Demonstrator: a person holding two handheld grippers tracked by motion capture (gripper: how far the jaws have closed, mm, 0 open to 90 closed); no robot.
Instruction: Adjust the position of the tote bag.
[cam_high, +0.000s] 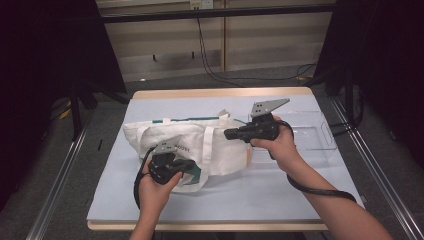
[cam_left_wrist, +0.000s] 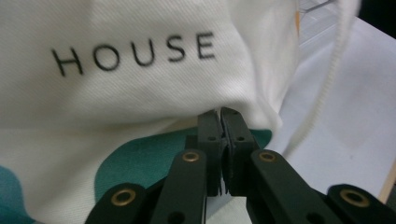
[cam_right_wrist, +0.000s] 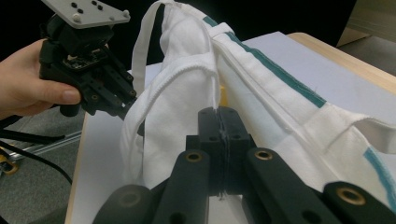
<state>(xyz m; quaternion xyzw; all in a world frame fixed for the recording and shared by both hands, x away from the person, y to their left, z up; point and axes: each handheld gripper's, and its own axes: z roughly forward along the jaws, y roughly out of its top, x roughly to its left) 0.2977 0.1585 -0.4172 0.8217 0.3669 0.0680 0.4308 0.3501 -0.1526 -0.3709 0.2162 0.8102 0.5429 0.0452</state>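
Scene: a person stands at a surface (cam_high: 280, 195) covered with a pale blue sheet, holding a gripper in each hand.
Bag: a white cloth tote bag (cam_high: 220, 145) lies on its side near the middle of the surface, with teal trim along its opening and a teal shape printed on its front.
Left gripper (cam_high: 187, 165): it sits at the bag's near lower edge. Its fingers (cam_left_wrist: 209, 135) are closed tight, pinching a fold of the white cloth just below the printed word.
Right gripper (cam_high: 229, 134): it sits at the bag's upper right, near the opening. Its fingers (cam_right_wrist: 210, 126) are also pressed together, pinching a thin edge of cloth beside a handle loop.
Tray: a clear plastic tray (cam_high: 312, 132) lies on the surface just to the right of the bag, behind the right hand.
Writing: the word "HOUSE" (cam_left_wrist: 135, 53) is printed in thin dark capitals on the bag; any letters before it are cut off or too small to read.
Risk: both pinches hold only a thin bit of cloth, so it could slip out if the hands pull apart or lift quickly.
Risk: the loose handle loop (cam_right_wrist: 154, 100) could snag on a gripper, and dragging the bag right could knock the tray.
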